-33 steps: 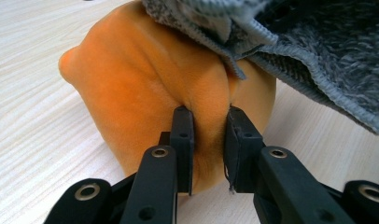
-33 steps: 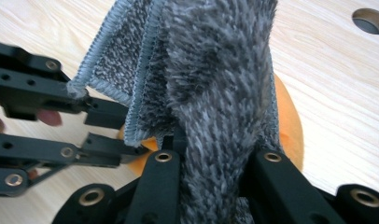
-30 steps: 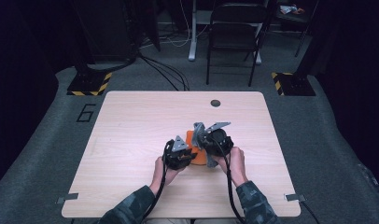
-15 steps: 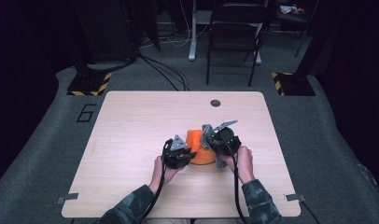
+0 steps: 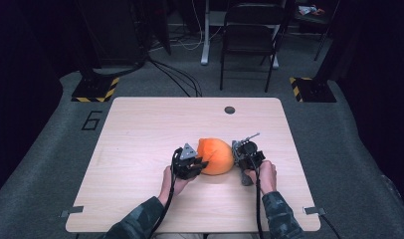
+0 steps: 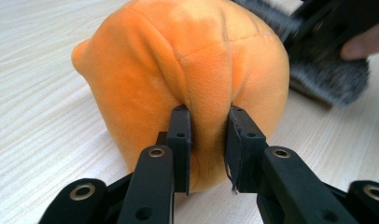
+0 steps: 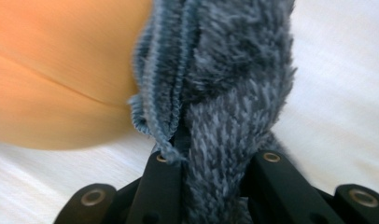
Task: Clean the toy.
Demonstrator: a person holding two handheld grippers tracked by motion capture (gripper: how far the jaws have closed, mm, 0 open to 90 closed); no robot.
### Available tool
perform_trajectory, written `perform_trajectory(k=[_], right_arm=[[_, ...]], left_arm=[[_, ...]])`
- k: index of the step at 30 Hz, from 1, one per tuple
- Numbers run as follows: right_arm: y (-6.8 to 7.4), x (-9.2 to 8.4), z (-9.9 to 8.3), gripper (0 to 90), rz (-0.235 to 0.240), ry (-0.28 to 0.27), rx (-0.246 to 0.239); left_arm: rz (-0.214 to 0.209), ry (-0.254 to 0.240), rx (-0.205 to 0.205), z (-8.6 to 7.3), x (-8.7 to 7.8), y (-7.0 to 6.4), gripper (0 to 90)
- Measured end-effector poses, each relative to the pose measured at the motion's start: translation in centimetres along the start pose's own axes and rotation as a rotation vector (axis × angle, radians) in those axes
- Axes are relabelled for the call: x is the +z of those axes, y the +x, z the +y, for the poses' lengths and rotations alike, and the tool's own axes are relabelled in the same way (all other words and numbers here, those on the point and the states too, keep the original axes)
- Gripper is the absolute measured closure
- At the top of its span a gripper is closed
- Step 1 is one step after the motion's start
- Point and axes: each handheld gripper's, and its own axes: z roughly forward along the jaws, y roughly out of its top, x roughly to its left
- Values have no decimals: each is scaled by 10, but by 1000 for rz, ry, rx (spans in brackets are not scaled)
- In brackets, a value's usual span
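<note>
Nearest, a fold of the orange plush toy [image 6: 187, 88] is pinched by the left gripper [image 6: 207, 140], whose jaws have just been opening a little. The toy rests on the wooden table [image 5: 140, 129], between both hands. Just beyond it, a fuzzy grey cloth [image 7: 225, 107] is clamped tight in the right gripper [image 5: 247, 154], touching the toy's side. Both soft things seem to be grabbed already; pulling them apart or laying them down is probably what is left.
</note>
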Motion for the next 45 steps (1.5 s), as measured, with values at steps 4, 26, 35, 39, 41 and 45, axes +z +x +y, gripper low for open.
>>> perform_trajectory(k=[4,26,35,39,41,45], right_arm=[[-5,-18,6,784,2,-31,30],[72,-56,32,787,18,-168,-175],[51,-55,28,786,21,-124,-147],[40,-50,24,785,-15,-96,-120],[32,-45,21,785,8,-88,-103],[26,-42,18,784,12,-70,-84]], left_arm=[[4,-12,8,0,0,0,731],[11,1,116,2,0,-14,731],[-1,-8,87,2,1,-9,733],[-8,-8,73,1,0,-7,733],[-13,-1,75,2,0,-7,732],[-6,-8,78,2,1,-6,732]])
